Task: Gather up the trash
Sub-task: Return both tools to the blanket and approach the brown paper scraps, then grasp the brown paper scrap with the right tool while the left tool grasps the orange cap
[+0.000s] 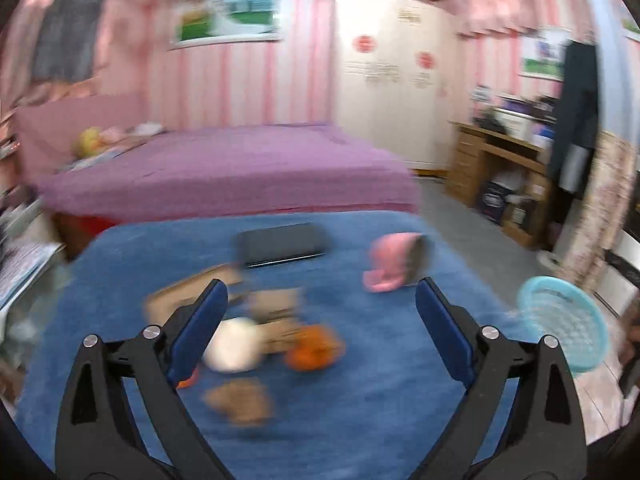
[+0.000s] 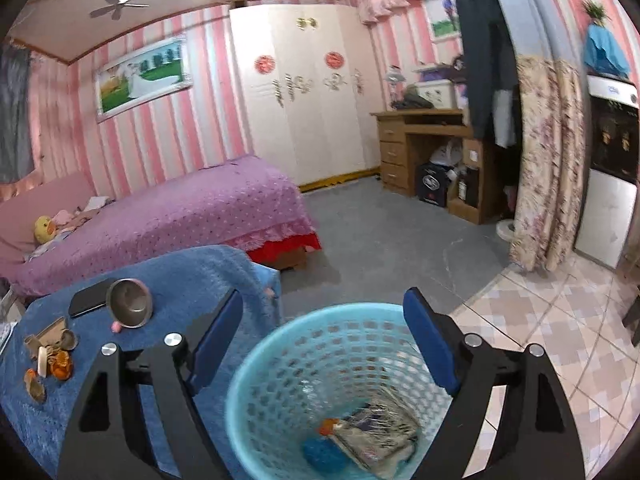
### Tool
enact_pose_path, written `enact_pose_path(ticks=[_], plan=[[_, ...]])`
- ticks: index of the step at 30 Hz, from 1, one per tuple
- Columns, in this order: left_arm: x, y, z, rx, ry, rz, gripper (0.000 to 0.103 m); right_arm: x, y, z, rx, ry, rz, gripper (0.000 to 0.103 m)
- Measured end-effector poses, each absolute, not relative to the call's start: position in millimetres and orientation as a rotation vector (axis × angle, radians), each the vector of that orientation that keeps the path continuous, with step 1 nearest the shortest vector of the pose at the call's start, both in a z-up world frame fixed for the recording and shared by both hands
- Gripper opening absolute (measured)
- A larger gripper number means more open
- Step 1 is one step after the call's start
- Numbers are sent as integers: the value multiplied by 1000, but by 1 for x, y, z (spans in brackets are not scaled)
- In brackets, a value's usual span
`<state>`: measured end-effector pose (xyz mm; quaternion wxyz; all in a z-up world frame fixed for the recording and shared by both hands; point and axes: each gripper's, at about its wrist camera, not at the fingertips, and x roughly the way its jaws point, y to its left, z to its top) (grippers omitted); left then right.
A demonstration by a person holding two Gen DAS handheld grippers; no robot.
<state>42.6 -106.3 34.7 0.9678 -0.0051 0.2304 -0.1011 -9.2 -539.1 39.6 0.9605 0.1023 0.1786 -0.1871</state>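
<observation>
Right wrist view: the right claw point(image 2: 322, 326) hangs released above the blue basket point(image 2: 256, 364), where wrappers point(image 2: 376, 428) lie.
Left claw point(image 1: 322, 304) is released and empty above the blue-covered counter point(image 1: 380, 400), where cardboard scraps point(image 1: 240, 398) and orange peel point(image 1: 312, 348) lie, blurred.

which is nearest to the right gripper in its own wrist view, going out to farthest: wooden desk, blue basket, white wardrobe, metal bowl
1. blue basket, directly below the open fingers of the right gripper.
2. metal bowl, to the left on the blue-covered table.
3. wooden desk, across the grey floor, right of centre.
4. white wardrobe, against the far wall.
</observation>
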Motion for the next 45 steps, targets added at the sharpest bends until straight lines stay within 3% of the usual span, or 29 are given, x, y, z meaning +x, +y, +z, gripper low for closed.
enact_pose_path(ticks=[4,12,19,35,37,39,41,43,45], plan=[[46,-34,16,-105,501,-90,95,13,-491,41,176,374,-297,82],[63,19,-25,-89,605,-32,95,51,-385,35,109,418,-114,82],[73,28,-53,-52,686,-53,94,68,-306,17,48,481,7,82],[58,91,-60,-176,693,47,94,107,-139,-46,-48,691,330,79],[57,95,-60,-182,691,50,94,112,-122,-58,-113,727,333,63],[58,95,-60,-181,691,47,94,120,-109,-74,-176,794,328,41],[60,91,-61,-177,697,32,94,122,-108,-77,-185,800,323,39],[63,82,-62,-164,701,11,94,118,-115,-63,-148,760,343,27],[67,70,-62,-145,705,-18,94,109,-126,-44,-146,664,305,28]])
